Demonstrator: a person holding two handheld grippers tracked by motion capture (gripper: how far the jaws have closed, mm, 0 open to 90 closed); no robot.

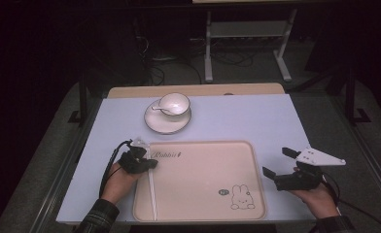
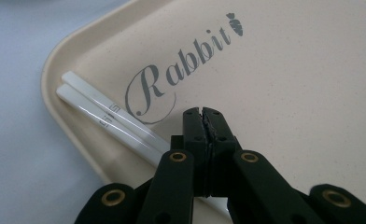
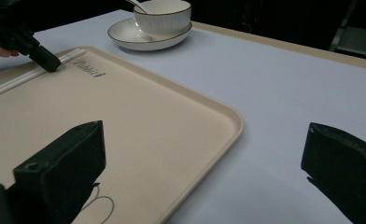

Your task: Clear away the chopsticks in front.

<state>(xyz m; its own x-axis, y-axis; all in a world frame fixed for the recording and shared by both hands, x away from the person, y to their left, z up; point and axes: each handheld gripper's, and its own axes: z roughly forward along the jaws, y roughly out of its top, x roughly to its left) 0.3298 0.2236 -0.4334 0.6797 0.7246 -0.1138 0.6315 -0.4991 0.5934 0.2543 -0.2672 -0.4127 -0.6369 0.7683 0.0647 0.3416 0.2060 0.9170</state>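
Left gripper [image 1: 152, 163], jaws together, over chopsticks [image 2: 107, 117] at the tray's [image 1: 203, 213] nine-o'clock edge; right gripper [image 1: 280, 162], jaws apart, at three o'clock; bowl [image 1: 174, 103] on saucer [image 1: 165, 127] at twelve.

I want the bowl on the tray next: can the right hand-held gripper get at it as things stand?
Probably yes. The right hand-held gripper is open at the tray's right edge, and bare table lies between it and the bowl on its saucer. It is a far reach, though.

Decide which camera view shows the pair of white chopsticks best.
The left gripper view: the pair of white chopsticks lies close up, markings visible, inside the beige tray's rim. The high view gives their full length, thin and faint; the right gripper view shows them distant.
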